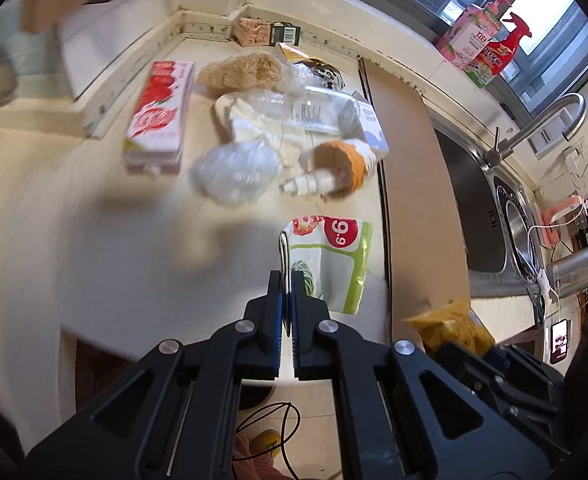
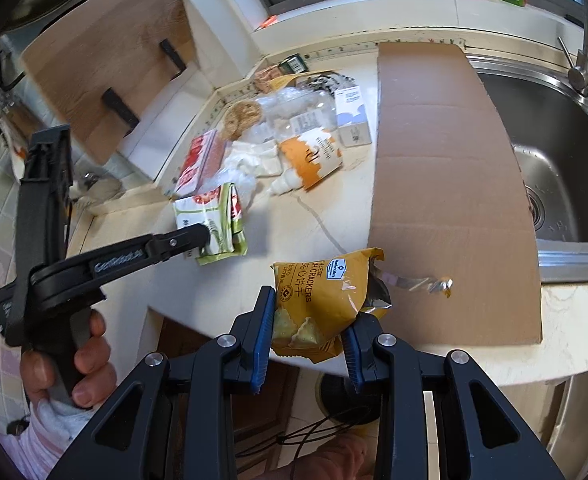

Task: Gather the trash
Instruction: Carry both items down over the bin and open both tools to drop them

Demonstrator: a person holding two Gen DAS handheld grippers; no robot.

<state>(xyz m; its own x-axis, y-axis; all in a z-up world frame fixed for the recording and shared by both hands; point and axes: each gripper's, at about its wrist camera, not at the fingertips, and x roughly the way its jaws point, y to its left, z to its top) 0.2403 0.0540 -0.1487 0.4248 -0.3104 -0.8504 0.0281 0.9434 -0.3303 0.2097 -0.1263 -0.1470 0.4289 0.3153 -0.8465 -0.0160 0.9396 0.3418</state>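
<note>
Left gripper (image 1: 286,280) clamped tight on the near edge of a green-and-white snack bag (image 1: 329,260), pads pinching the thin wrapper with no gap showing; bag hanging forward past the fingertips over the cream countertop (image 1: 94,208). Right gripper (image 2: 307,320) partly closed on a yellow cheese-cracker packet (image 2: 317,304), blue pads pressing both sides, torn foil top sticking out toward a brown cardboard sheet (image 2: 445,184). Same packet visible at the lower right of the left wrist view, beside the other claw.

Beyond the held bag, still on the counter: a heap of remaining trash. Nearest, a crumpled clear plastic bag (image 1: 234,170) and an orange-and-white paper cup (image 1: 345,164) tipped on its side, with a small white bottle (image 1: 313,182) lying just beside the cup. Behind these, a clear plastic bottle (image 1: 313,112) lying flat on crumpled white paper, a tan fibrous wad (image 1: 240,70), and a small white carton (image 1: 371,124). Off to the left, a red-and-white carton (image 1: 160,114) lying lengthwise near the raised ledge.

Cardboard sheet laid flat between heap and steel sink (image 2: 553,152), partly overlapping the sink's rim. Tap (image 1: 541,124) rising behind the sink. Pink and red spray bottles (image 1: 481,38) on the window sill. Hand (image 2: 74,360) wrapped round the left gripper's handle in the right wrist view.
</note>
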